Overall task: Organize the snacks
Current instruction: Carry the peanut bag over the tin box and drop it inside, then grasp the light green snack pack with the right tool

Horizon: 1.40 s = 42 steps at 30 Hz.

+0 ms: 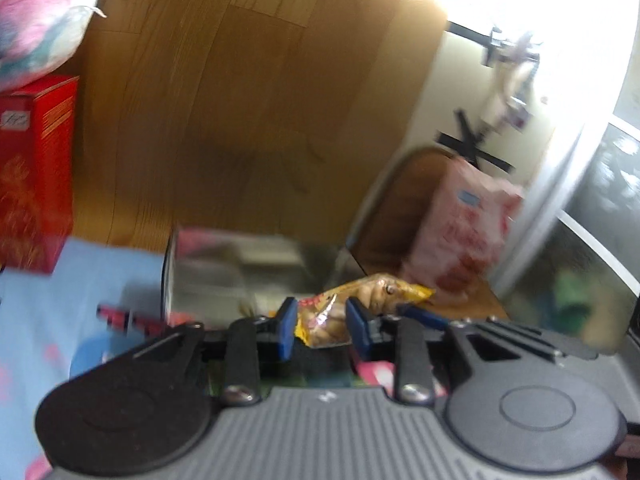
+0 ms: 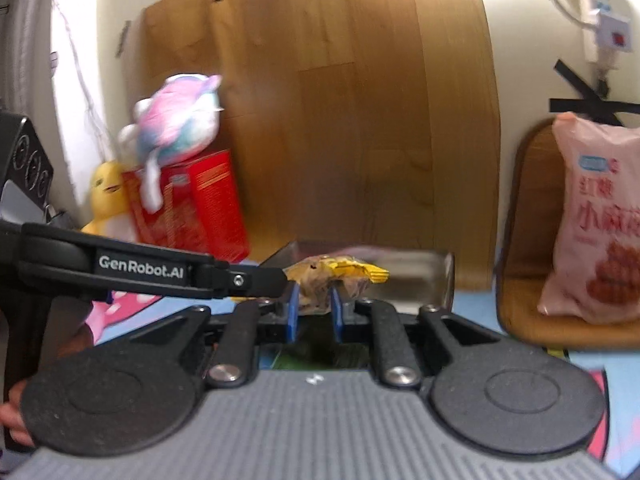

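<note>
**Snack packet clamped by both grippers, in front of the metal tray**

The left gripper (image 1: 322, 322) is clamped on a yellow snack packet (image 1: 360, 300). The right gripper (image 2: 314, 312) is clamped on the same packet (image 2: 332, 276), which is held off the blue cloth (image 1: 100, 280). Just behind stands a metal tray (image 2: 400, 276); its contents are too blurred to tell. Farther right, a wooden chair (image 2: 516, 216) holds a pink snack bag (image 2: 596, 220). Far left, a plush toy (image 2: 176, 116) rests on a red box (image 2: 200, 208).
</note>
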Motion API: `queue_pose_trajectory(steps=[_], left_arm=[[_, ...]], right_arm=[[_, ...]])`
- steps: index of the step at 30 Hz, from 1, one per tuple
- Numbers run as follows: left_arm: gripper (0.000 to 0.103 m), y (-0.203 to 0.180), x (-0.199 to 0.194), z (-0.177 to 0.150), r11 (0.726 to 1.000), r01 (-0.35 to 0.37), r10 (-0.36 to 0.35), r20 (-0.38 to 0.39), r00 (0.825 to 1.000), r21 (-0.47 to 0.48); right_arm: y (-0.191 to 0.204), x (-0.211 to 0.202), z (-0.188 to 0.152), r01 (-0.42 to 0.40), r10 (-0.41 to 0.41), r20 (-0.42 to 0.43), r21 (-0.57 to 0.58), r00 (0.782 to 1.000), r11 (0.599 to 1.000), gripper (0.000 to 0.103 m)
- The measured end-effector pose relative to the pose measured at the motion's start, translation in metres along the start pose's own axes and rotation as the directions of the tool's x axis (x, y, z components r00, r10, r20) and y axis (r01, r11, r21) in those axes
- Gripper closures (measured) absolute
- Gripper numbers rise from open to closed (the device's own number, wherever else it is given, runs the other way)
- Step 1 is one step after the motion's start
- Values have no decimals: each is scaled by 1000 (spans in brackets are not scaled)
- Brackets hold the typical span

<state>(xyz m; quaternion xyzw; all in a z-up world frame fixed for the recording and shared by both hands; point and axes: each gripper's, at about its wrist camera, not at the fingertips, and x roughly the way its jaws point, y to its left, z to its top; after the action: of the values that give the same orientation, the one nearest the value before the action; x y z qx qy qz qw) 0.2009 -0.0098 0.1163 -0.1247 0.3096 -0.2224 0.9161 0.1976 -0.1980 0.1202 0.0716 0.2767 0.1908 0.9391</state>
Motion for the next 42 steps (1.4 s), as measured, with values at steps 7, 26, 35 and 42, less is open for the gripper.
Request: queue_pose_trajectory(steps=[7,26,35,42], left_arm=[[46,40,11,4,992,-123,126,93,988,-42],[40,57,28,-36,972,-201,189,-105,976,-119],[36,89,-48,-58,971,-163,163,-11,986,-178],[39,98,-60,-88,965,-60,44,-67,997,-255]], right_arm=[[-62,-1,-2,50,-50,-2,193,999,980,56],[-81,10,-47,80,15,-195,471,981,879,42],[-65,-45,-48,-83,124,-54,478,991,874,41],[-9,-21,-77,-124,203,-201,348,958,929,44]])
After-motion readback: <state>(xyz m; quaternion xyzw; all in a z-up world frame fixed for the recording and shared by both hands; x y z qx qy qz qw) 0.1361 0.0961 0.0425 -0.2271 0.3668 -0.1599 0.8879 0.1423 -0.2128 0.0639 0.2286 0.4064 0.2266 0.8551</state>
